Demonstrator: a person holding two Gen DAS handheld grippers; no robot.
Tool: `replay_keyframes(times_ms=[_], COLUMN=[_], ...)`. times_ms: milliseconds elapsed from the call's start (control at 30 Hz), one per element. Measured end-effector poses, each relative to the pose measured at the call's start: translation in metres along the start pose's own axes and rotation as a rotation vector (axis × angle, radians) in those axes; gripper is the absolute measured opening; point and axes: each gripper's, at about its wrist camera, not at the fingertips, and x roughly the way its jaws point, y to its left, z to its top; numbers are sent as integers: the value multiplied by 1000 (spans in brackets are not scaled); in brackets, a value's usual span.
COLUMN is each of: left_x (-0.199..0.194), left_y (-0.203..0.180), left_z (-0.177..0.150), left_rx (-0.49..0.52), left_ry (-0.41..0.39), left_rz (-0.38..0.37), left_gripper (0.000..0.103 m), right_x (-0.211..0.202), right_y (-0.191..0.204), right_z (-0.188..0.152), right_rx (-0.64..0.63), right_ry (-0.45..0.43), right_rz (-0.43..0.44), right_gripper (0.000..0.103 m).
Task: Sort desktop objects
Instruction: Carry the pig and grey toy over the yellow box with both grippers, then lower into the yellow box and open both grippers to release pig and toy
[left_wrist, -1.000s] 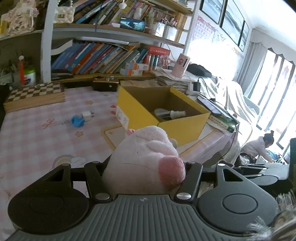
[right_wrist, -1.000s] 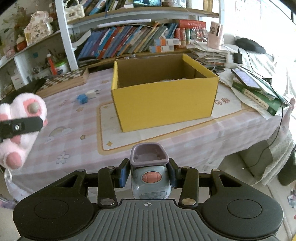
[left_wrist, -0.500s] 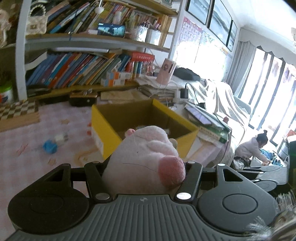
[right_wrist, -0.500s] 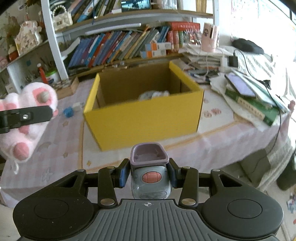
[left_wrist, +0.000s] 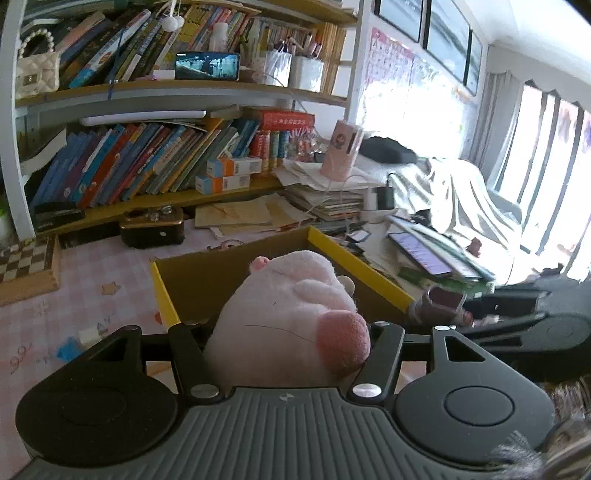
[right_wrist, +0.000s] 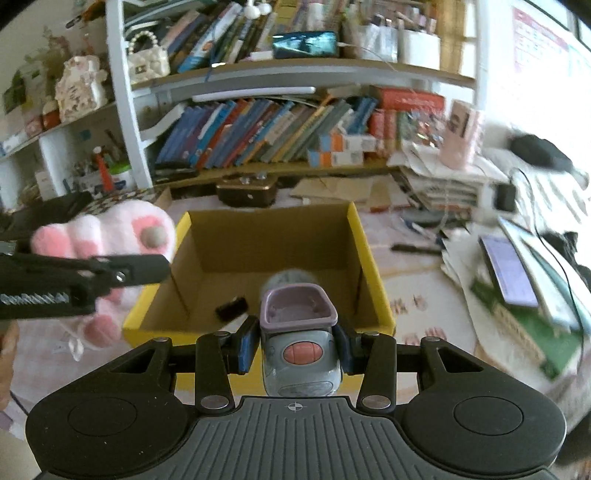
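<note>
Both our grippers carry a thing at the yellow box (right_wrist: 373, 266).

Our left gripper (left_wrist: 286, 332) has its fingers clamped on a pink plush (left_wrist: 291, 314), held at the box's near-left wall; in the right view the plush (right_wrist: 110, 236) hangs just left of the box. Our right gripper (right_wrist: 295, 343) has its fingers pressed on a grey toy (right_wrist: 299, 332) with a purple cup top and a red button, just before the near wall. A small black thing (right_wrist: 231, 307) lies inside the box.

Crowded bookshelves (left_wrist: 155, 162), bright curtained windows (left_wrist: 546, 155).
</note>
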Motion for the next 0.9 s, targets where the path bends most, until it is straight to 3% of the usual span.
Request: replay_keyframes(times_ms=[300,667,900], left_x=[69,103,111], left_y=[-3,-2,-9], left_z=[-2,-12,-13], left_rx=[43,52,89], left_ry=[132,253,262], left_rz=[97,165,196], left_gripper=[58,58,64], right_x=[45,91,114], right_y=[-21,-31,-26], right_z=[29,43,56], right_rx=[-112,-187,-227], right_ry=[13,68,87], right_rz=[96,175,220], right_gripper=[43,43,43])
